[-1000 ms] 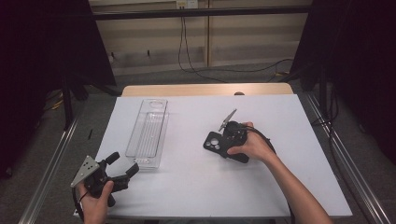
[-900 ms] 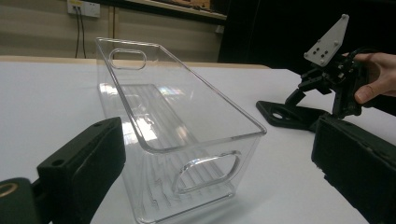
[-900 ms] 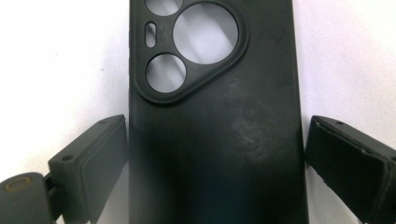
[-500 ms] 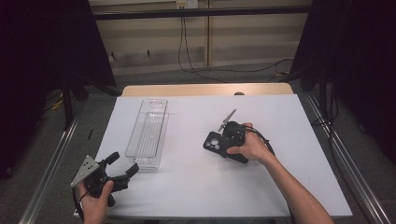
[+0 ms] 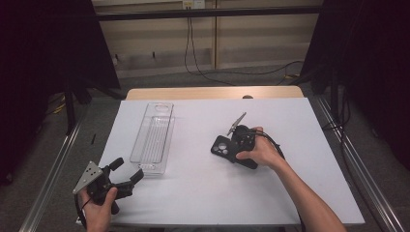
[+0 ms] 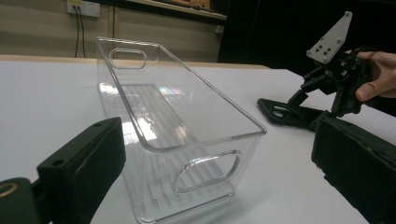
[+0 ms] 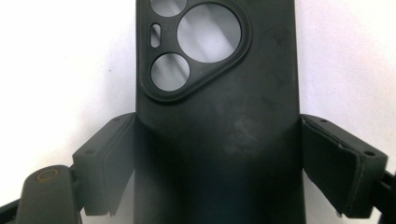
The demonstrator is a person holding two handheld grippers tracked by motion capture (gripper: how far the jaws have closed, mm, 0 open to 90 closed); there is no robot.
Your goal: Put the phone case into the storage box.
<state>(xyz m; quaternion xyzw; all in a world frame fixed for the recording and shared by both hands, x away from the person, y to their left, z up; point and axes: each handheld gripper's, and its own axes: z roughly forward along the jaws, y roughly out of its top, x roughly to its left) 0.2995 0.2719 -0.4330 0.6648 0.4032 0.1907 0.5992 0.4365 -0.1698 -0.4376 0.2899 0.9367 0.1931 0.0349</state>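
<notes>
Black phone case (image 7: 217, 121) is seen lying flat on the white desk (image 5: 193, 193), right of centre, camera cut-outs facing up and pointing away from the person. It is clamped across its width by the right gripper (image 5: 238, 145); in the right gripper view both fingers (image 7: 105, 161) are pressed against the case's long edges. The fingers have just been closing, with the case between them. The right hand (image 5: 263, 153) is wrapped round the gripper body, and the grey plate stands tilted above it.

Left gripper (image 5: 123, 174) is held low at the desk's near left corner by the left hand (image 5: 99, 203). Its fingers (image 6: 81, 163) are spread wide with nothing gripped.

Clear plastic bin (image 5: 155, 137), long and narrow with a handle cut-out at each end, is noted left of centre, upright. Its near end lies just beyond the left gripper's fingers, apart from them. Bin and phone case are well apart.
</notes>
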